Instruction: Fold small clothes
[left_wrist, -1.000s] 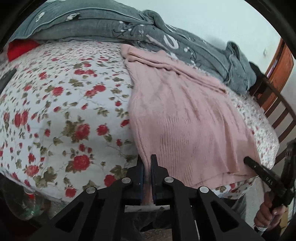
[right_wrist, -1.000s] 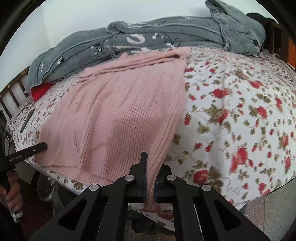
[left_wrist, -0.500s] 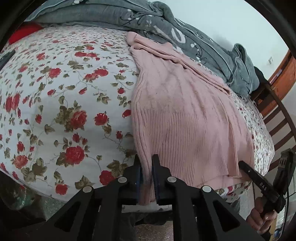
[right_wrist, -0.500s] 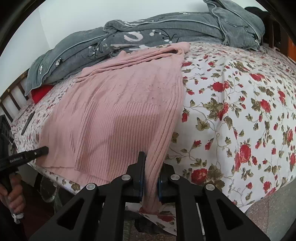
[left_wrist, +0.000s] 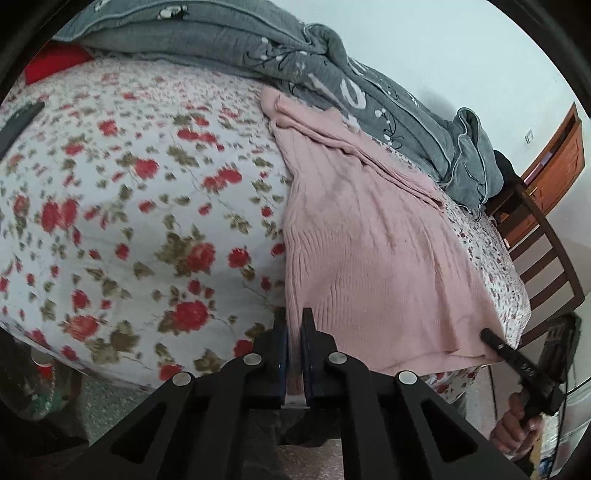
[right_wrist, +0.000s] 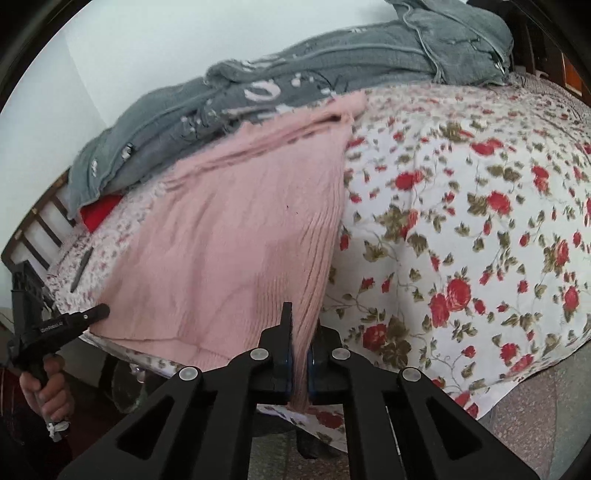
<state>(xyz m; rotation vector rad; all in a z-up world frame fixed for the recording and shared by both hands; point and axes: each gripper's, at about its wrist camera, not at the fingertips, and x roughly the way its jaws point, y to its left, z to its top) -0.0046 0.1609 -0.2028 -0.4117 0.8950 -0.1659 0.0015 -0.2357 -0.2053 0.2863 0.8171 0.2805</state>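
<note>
While both grippers pinch the near hem, the pink sweater (left_wrist: 369, 258) lies flat on the floral bedspread (left_wrist: 129, 221), collar end touching the grey blanket (left_wrist: 332, 88). Left gripper (left_wrist: 293, 332): fingers together, clamped on the left hem corner. Right gripper (right_wrist: 300, 332): likewise clamped on the right corner. To fold cleanly, lift both corners evenly, keep the hem taut between them, and carry it toward the collar. Left view alone shows the wooden door (left_wrist: 554, 162); right view alone shows the hand (right_wrist: 48, 391) under the left gripper and its pinch from outside.
</note>
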